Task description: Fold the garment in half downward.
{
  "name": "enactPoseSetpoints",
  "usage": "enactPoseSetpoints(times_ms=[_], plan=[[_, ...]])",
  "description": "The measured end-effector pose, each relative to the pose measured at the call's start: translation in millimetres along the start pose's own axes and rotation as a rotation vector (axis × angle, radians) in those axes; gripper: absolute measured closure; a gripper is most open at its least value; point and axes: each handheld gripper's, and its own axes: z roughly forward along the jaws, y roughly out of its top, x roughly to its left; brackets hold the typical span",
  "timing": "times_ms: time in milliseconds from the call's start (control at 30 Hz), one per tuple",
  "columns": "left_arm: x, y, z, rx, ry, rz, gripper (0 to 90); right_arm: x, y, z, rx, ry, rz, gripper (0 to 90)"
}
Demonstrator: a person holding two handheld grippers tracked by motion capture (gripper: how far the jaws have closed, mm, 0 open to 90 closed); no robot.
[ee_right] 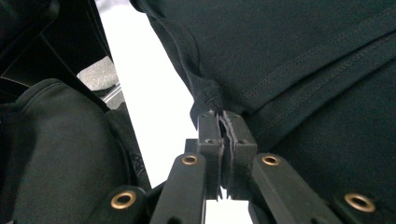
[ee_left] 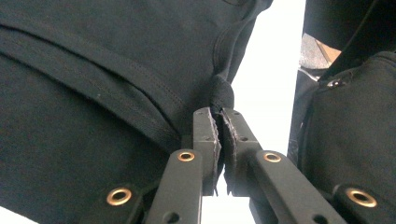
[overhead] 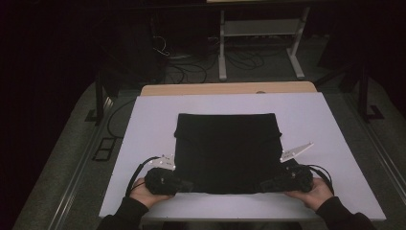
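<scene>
we see a black garment (overhead: 227, 151) lying folded flat on the white board (overhead: 143, 124) that covers the table, its near edge towards the person. the left gripper (overhead: 184, 186) is pinched tight on the garment's near left corner — in the left gripper view (ee_left: 219, 126) a bunch of dark cloth sits squeezed between the pads. the right gripper (overhead: 264, 185) is clamped the same way on the near right corner — cloth caught at its tips (ee_right: 219, 123).

Left tool (overhead: 184, 184) at seven o'clock and right tool (overhead: 265, 184) at five o'clock point inward, jaws clamped together.
</scene>
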Motion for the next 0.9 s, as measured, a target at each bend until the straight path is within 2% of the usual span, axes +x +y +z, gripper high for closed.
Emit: enactPoseSetpoints(times_ms=[267,433,567,633,700,733,767,800,900], plan=[[-0.9,-1.8,0.0,0.017,-0.013,0.003,81.0,1.2,-0.8,-1.0,0.007,0.011,0.011,82.6],[-1.6,-2.4,-3.7,-0.001,0.0,0.017,71.6,0.2,-0.4,-6.8,-0.032,-0.003,0.025,68.9],[-0.5,-2.3,-8.7,-0.035,0.02,0.013,64.7,2.7,0.4,-13.3,-0.084,-0.06,0.0,58.3],[-0.3,-2.2,-10.8,-0.054,0.036,0.01,60.0,2.6,0.8,-15.4,-0.1,-0.073,0.0,53.9],[-0.3,-2.2,-10.8,-0.054,0.036,0.01,57.8,2.4,1.0,-16.6,-0.109,-0.082,0.003,53.9],[-0.3,-1.7,-13.6,-0.09,0.056,0.001,52.1,2.6,1.8,-18.8,-0.13,-0.094,0.003,44.8],[-0.3,-1.7,-13.6,-0.09,0.056,0.001,49.4,2.6,1.8,-18.8,-0.13,-0.094,0.003,44.8],[-0.6,-1.1,-15.2,-0.114,0.068,-0.003,47.0,3.3,3.1,-21.0,-0.147,-0.107,-0.002,37.7],[-0.7,0.6,-19.0,-0.15,0.082,-0.002,39.4,3.0,5.9,-22.9,-0.165,-0.12,-0.004,26.8]])
